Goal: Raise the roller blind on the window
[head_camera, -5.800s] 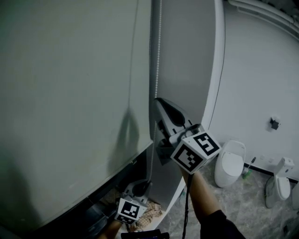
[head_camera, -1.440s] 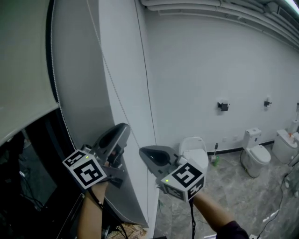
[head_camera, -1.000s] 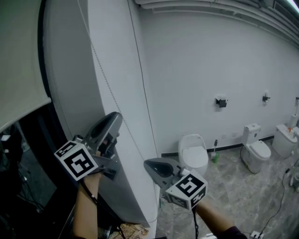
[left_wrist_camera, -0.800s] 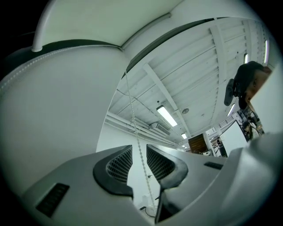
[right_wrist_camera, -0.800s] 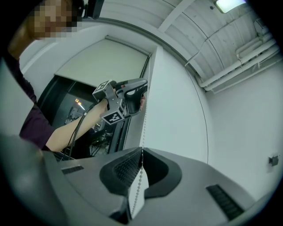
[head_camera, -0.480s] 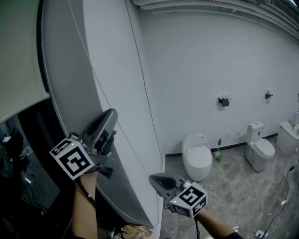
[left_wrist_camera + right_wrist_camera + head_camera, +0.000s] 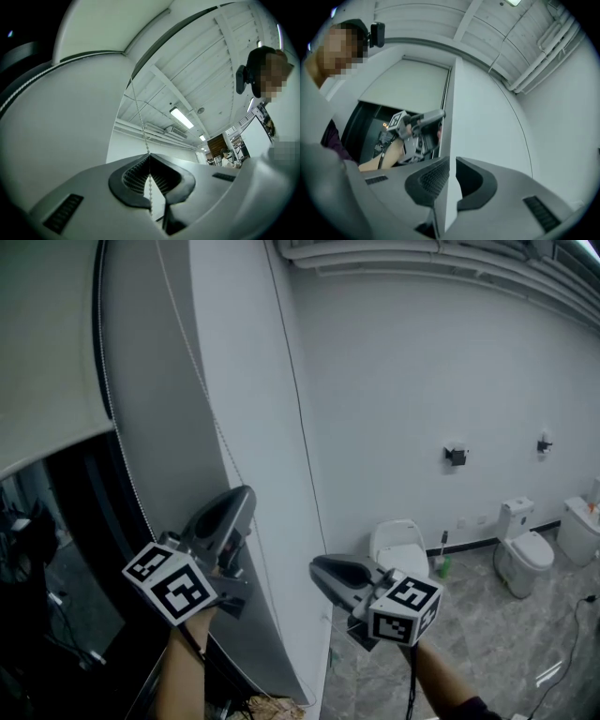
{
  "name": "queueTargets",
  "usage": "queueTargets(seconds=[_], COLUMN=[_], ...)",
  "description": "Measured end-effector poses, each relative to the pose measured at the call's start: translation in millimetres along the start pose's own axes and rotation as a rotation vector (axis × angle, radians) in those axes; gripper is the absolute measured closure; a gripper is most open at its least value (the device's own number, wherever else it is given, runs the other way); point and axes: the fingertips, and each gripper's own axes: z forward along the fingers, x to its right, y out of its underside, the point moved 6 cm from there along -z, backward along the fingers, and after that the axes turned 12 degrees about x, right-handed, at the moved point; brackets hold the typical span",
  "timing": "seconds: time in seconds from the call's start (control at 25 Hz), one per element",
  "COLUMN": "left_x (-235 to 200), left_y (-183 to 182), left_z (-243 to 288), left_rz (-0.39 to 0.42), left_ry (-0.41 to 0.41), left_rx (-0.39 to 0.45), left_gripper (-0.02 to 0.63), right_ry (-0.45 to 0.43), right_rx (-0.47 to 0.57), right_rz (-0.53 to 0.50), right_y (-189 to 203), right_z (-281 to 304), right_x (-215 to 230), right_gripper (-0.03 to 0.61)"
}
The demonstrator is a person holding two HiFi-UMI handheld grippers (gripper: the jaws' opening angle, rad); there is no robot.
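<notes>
Roller blind [image 7: 47,352] hangs partway down the dark window [image 7: 56,549]. Left gripper [image 7: 149,157] is pinched onto the bead chain [image 7: 203,381] beside the frame. Right gripper [image 7: 323,568] has its jaws a sliver apart, apparently empty. Chain is light, limp and slick: take it across the beads, just under the left gripper.

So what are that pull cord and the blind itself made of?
The cord looks like a chain of small pale beads. It is probably plastic, though dull metal can't be ruled out; the sign is the string of separate round beads. The blind seems a matte, opaque fabric or vinyl: it is flat and pale with no shine.
</notes>
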Motion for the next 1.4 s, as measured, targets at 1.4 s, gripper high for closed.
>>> queueTargets(seconds=[1.4], left_x=[60.5], left_y=[127.8], left_z=[-93.8], left_rz=[-0.001], left_ry=[0.036], left_rx=[-0.263], left_gripper=[0.597], right_ry=[-0.077], right_rx=[0.244], right_rz=[-0.23], right_y=[-130.9], right_z=[130.8], right_x=[-44.0], right_gripper=[0.561])
